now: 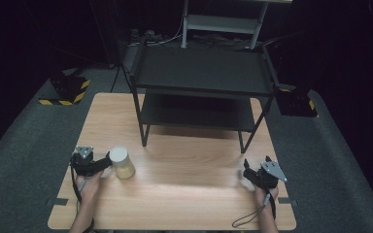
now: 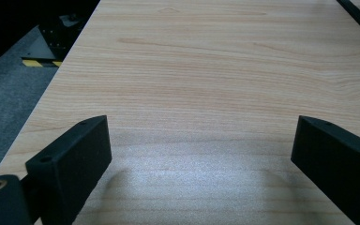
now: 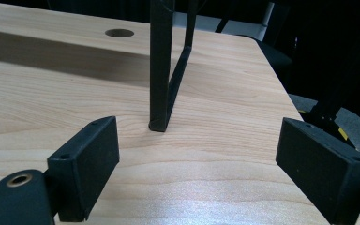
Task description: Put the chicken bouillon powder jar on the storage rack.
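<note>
L jaws: wide open, nothing between; bare wood ahead in left gripper view.
R jaws: wide open, empty; rack (image 3: pixel 161 70) leg ahead.
L gripper (image 1: pixel 108 161): tips just beside jar.
R gripper (image 1: pixel 246 172): near table (image 1: pixel 184 160) R edge, well apart from jar.
Jar (image 1: pixel 121 162): upright, front-left of table, white lid, pale yellowish contents.
Handling (est.): stiff, smooth, prob. slippery; moderate wt.
Grip pt: mid-body below lid, jaws level.

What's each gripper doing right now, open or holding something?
Left gripper: open, nothing between its fingers; jar stands beside it.
Right gripper: open, empty.
</note>
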Tool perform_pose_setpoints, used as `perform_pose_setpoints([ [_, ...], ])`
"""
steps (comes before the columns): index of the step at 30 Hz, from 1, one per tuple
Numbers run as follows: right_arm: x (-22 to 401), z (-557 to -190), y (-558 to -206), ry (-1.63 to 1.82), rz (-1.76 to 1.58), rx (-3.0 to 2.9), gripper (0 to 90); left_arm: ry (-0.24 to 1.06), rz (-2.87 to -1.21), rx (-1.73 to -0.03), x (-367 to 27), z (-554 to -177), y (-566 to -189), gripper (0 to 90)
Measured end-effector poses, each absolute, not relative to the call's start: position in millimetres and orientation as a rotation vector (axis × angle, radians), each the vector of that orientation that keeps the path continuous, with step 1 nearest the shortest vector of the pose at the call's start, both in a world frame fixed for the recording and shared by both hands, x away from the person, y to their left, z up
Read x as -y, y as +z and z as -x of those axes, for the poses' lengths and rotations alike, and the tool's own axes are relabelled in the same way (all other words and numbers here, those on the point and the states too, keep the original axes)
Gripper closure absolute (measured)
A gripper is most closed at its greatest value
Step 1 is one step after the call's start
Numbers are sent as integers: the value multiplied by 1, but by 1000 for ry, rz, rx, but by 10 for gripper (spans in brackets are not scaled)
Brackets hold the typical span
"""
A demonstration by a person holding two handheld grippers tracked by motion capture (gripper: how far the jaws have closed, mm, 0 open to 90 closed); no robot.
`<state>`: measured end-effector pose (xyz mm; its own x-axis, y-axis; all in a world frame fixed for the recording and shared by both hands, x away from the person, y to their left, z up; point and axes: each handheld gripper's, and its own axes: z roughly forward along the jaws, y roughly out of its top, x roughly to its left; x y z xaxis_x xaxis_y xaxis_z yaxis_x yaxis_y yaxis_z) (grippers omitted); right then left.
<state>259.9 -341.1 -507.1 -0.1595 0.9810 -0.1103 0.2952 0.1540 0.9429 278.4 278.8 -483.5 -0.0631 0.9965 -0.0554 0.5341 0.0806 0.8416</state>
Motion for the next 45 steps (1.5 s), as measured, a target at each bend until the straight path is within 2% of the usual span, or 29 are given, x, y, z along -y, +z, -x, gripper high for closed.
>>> perform_pose_setpoints([
  [9, 342, -260, -507, 1048, -1259, -1604, 129, 809, -1563, -1624, -296, -267, -481, 45],
  [17, 340, -261, -507, 1034, -1250, -1612, 129, 819, -1637, -1498, -312, -216, -474, 46],
  [24, 339, -261, -506, 1024, -1254, -1615, 130, 721, -1702, -1328, -315, -169, -470, 51],
  [27, 339, -261, -506, 1023, -1253, -1615, 129, 691, -1709, -1283, -313, -165, -469, 54],
  [31, 339, -261, -506, 1023, -1257, -1610, 130, 653, -1696, -1183, -307, -170, -465, 54],
  [36, 339, -261, -506, 1022, -1260, -1607, 129, 695, -1686, -1096, -287, -193, -456, 55],
  [43, 339, -261, -507, 1028, -1265, -1603, 130, 709, -1700, -1077, -272, -221, -451, 80],
  [45, 339, -261, -507, 1027, -1267, -1603, 131, 709, -1698, -1074, -271, -229, -452, 148],
])
